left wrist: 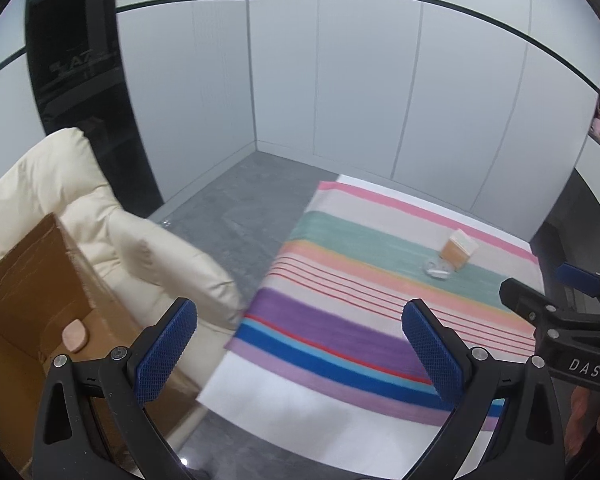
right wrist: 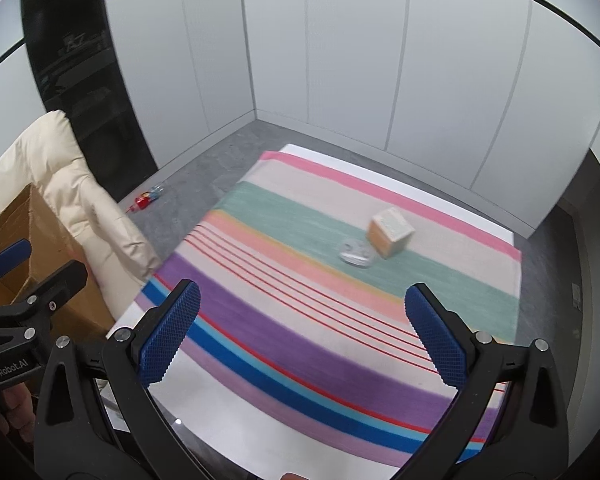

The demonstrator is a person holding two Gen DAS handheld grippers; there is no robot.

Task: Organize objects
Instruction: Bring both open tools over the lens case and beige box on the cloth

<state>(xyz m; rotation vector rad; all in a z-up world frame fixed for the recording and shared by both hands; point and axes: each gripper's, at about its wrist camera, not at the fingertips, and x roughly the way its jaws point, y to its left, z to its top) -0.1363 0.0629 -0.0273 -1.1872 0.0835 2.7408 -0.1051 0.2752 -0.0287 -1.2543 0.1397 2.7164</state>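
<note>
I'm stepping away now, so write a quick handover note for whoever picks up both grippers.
Left gripper: open, empty, over the near edge of the striped cloth.
Right gripper: open, empty, over the same cloth.
On the cloth's green stripe: a small box and, just beside it, a clear packet.
Cardboard box stands open at left by the cream cushion; a red item lies on the floor beyond.
Done: the cloth looks nearly cleared.
Left: probably move the small box and packet into the cardboard box.
</note>
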